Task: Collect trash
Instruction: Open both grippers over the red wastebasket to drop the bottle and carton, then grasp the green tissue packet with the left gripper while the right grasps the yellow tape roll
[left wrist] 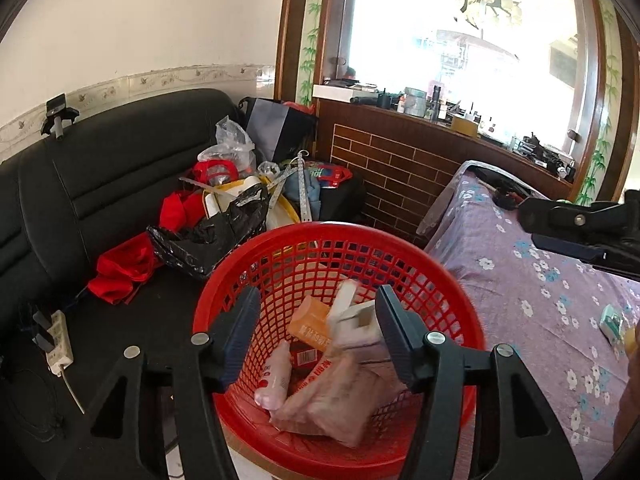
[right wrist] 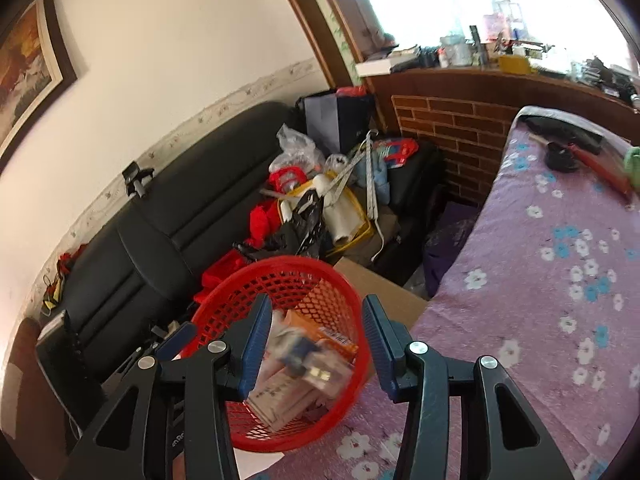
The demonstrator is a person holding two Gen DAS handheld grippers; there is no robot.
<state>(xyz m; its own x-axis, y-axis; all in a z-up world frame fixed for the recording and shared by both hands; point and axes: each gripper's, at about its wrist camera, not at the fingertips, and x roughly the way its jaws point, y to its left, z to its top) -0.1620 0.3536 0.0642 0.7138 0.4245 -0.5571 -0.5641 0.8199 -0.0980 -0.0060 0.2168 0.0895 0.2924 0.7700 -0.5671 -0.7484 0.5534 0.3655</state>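
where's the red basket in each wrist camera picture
Left wrist: the red basket fills the bottom centre, between the tongs' fingers.
Right wrist: red basket sits at bottom, left of centre, beside the floral bedspread.
Shared landmark: the black plastic bag lies just behind it on the sofa.

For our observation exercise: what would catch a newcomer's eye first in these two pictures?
The red mesh basket stands out first, beside the floral purple bedspread, holding an orange carton and wrappers. Both the left gripper and right gripper hover open over it. Behind, bags and red cloth are heaped on the black sofa.
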